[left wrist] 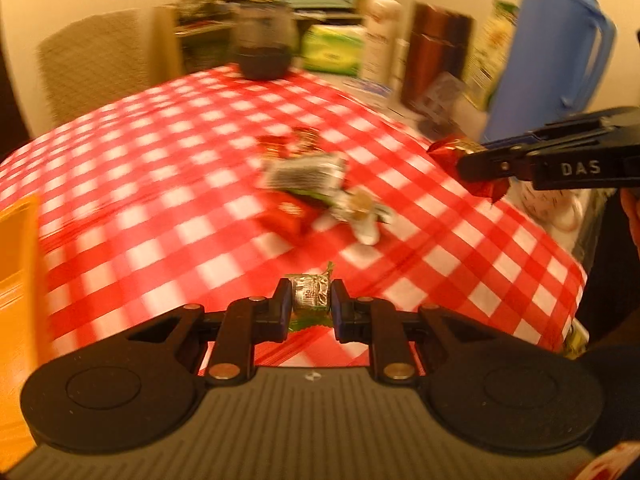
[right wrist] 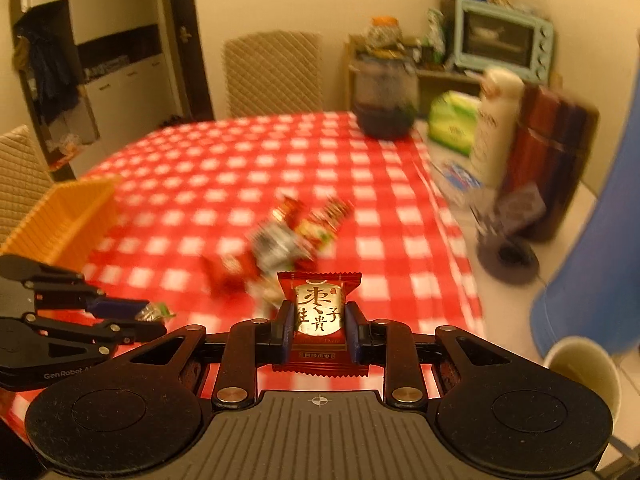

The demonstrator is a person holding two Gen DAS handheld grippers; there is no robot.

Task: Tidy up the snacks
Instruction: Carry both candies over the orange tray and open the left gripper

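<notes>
Left gripper [left wrist: 311, 300] is clenching a green-silver candy [left wrist: 311, 294]; right gripper [right wrist: 317, 330] is clenching a red date candy [right wrist: 319, 312]. Both are hanging above the bench [left wrist: 160, 168], near the snack pile [left wrist: 312, 188].

Left wrist view: taken from low over the checked tablecloth [left wrist: 160, 184], faced across it toward the dark jar [left wrist: 264, 46] at the far edge.
Left view nearness: the snack pile [left wrist: 316, 188] is seen close, right of centre; the orange basket [left wrist: 18, 264] is cut by the left border.
Right wrist view: set higher and further right of the pile [right wrist: 288, 240], faced the same way; the jar [right wrist: 384, 100] is placed right of centre.
Shared ground: tablecloth [right wrist: 240, 168], pile, jar, basket [right wrist: 68, 216], blue oven [right wrist: 502, 38], blue jug [left wrist: 556, 48].
Cross-sighting: each gripper is caught by the other camera, the right gripper [left wrist: 464, 160] at the left view's right edge, the left gripper [right wrist: 156, 318] at the right view's left edge.
</notes>
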